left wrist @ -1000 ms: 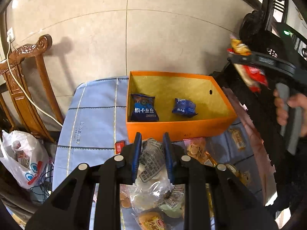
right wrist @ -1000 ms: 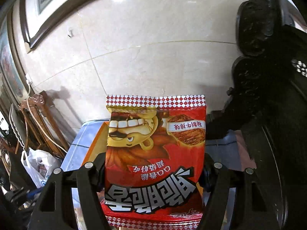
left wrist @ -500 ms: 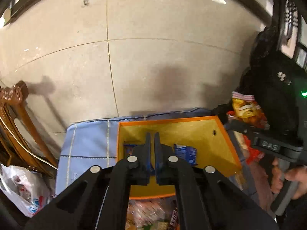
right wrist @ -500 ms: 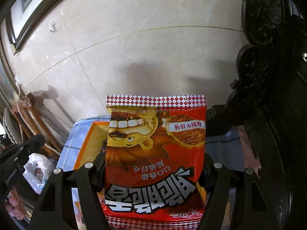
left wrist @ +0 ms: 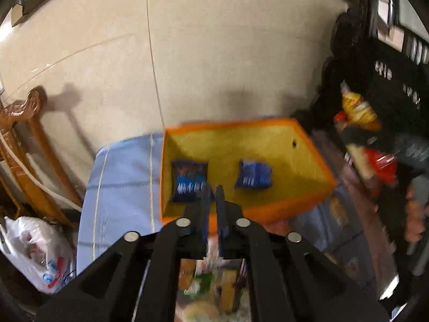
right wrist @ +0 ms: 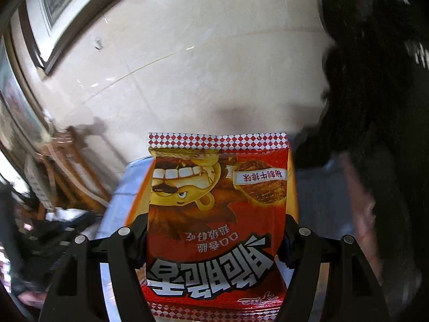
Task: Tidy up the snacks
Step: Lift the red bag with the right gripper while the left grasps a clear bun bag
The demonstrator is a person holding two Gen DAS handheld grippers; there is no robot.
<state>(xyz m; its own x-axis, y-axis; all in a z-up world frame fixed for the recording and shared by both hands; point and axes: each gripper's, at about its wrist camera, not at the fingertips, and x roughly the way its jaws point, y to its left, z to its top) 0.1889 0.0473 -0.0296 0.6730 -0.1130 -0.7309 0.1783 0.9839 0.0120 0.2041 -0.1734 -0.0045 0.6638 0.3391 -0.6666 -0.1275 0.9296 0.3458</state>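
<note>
The left gripper (left wrist: 213, 196) is nearly closed on nothing, ahead of it the orange box (left wrist: 268, 209) holding two blue packets (left wrist: 190, 181). The right gripper (right wrist: 217, 230) clamps a red snack bag (right wrist: 217, 214) upright between its fingers. Only the left view shows the box's inside.

Snacks and box on the table

Two packets (left wrist: 191, 181) (left wrist: 253, 175) lie side by side in the box (left wrist: 316, 161); loose snacks (left wrist: 206, 287) lie before it; a chair (left wrist: 24, 134) stands left.

Left gripper (left wrist: 213, 201) held level, jaws nearly closed, narrow slit left between blue-padded fingers (left wrist: 206, 209), nothing gripped. Right gripper (right wrist: 217, 230) raised at far right, jaws spread wide, clamped on snack bag (right wrist: 218, 214) edges.
</note>
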